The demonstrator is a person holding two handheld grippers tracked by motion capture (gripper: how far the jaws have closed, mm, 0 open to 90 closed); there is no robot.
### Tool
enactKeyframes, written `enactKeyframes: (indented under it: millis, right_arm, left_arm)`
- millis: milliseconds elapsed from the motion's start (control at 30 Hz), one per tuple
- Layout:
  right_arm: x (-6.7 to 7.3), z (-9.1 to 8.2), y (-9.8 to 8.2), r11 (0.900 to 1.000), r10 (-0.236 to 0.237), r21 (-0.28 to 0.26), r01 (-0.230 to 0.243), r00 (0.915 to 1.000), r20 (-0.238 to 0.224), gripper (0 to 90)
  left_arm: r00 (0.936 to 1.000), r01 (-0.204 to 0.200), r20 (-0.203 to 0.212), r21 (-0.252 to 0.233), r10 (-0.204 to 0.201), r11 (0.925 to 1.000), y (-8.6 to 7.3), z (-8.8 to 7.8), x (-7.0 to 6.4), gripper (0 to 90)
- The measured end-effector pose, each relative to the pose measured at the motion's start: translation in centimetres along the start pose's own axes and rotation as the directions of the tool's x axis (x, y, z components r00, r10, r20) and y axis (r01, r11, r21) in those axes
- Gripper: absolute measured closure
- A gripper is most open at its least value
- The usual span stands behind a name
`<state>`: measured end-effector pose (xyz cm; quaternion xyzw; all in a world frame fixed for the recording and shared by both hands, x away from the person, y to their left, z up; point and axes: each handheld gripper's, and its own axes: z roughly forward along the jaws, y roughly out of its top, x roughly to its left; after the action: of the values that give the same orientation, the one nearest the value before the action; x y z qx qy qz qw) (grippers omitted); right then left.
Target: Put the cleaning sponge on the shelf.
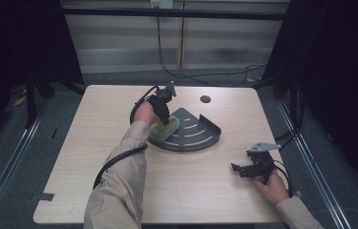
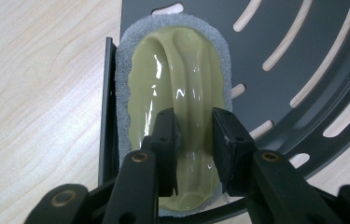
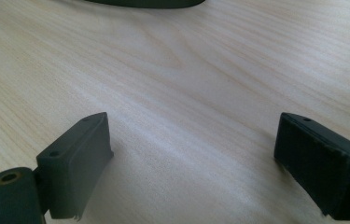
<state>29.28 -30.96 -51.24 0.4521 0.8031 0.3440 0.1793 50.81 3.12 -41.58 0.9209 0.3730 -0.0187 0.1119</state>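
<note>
- The left claw [image 1: 165, 119] is pinching the raised ridge handle of a scrubbing pad [image 2: 177, 93]; in the left gripper view its two black pads press against either side of that glossy yellow-green ridge.
- The scrubbing pad is a grey sponge with a shiny olive plastic top, oval in outline, lying flat.
- It rests on the dark grey corner rack [image 1: 200, 131], a quarter-round metal shelf with curved slots, at the rack's 9 o'clock edge in the high view, right against the rack's straight upright wall.
- In the left gripper view the pad's long side lies touching that wall, and the slotted floor of the corner rack [image 2: 303, 51] spreads out at 2 o'clock from the pad.
- The rack sits near the middle of the light wooden desk [image 1: 95, 109], slightly toward 12 o'clock.
- The right claw [image 1: 241, 169] is spread wide with nothing between its jaws; it rests low on the desk at about 4 o'clock from the rack, well apart from it.
- In the right gripper view bare wood grain lies between the two black jaws of the right claw [image 3: 191, 158], with the rack's dark edge at 12 o'clock.
- A small round hole [image 1: 205, 99] in the desk lies at 12 o'clock from the rack.
</note>
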Motion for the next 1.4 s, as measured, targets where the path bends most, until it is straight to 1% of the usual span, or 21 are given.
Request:
enactKeyframes:
  millis: [300, 333, 600, 833, 1000, 1133, 1233, 1367, 1400]
  right_arm:
    - [0.00, 0.00, 0.00, 1.000, 0.000, 0.000, 0.000, 1.0000, 0.000, 10.4]
    - [0.00, -0.01, 0.00, 1.000, -0.002, 0.001, 0.002, 1.0000, 0.003, 10.4]
    - [-0.01, 0.00, 0.00, 1.000, -0.001, 0.000, 0.001, 1.0000, 0.001, 10.4]
    - [0.00, 0.00, 0.00, 1.000, -0.001, 0.001, 0.001, 1.0000, 0.002, 10.4]
    - [0.00, -0.01, 0.00, 1.000, 0.000, 0.001, 0.000, 1.0000, 0.001, 10.4]
    - [0.00, 0.00, 0.00, 1.000, 0.000, 0.000, 0.000, 1.0000, 0.000, 10.4]
    - [-0.01, 0.00, 0.00, 1.000, -0.002, 0.000, 0.002, 1.0000, 0.000, 10.4]
    - [0.00, 0.00, 0.00, 1.000, 0.000, 0.000, 0.000, 1.0000, 0.000, 10.4]
    - [0.00, 0.00, 0.00, 1.000, 0.000, 0.000, 0.000, 1.0000, 0.000, 10.4]
  left_arm:
    - [1.0000, 0.004, -0.005, 0.004, -0.004, 1.0000, -0.19, 0.23, 0.13, 71.2]
    - [1.0000, -0.002, -0.009, 0.008, 0.002, 1.0000, -0.21, 0.26, 0.16, 71.2]
    - [0.9996, 0.013, -0.024, 0.012, -0.012, 0.9998, -0.35, 0.38, 0.30, 70.6]
    - [0.9995, 0.015, -0.029, 0.014, -0.015, 0.9998, -0.38, 0.34, 0.34, 70.5]
    - [0.9992, 0.017, -0.037, 0.028, -0.016, 0.9995, -0.38, 0.35, 0.32, 70.0]
    - [0.9988, 0.017, -0.047, 0.039, -0.015, 0.9991, -0.36, 0.32, 0.26, 66.2]
    - [0.9983, 0.020, -0.056, 0.038, -0.018, 0.9991, -0.39, 0.23, 0.27, 63.3]
    - [0.9973, 0.020, -0.072, 0.039, -0.017, 0.9991, -0.37, 0.03, 0.31, 54.8]
    - [0.9968, 0.025, -0.076, 0.038, -0.022, 0.9990, -0.37, -0.03, 0.30, 52.9]
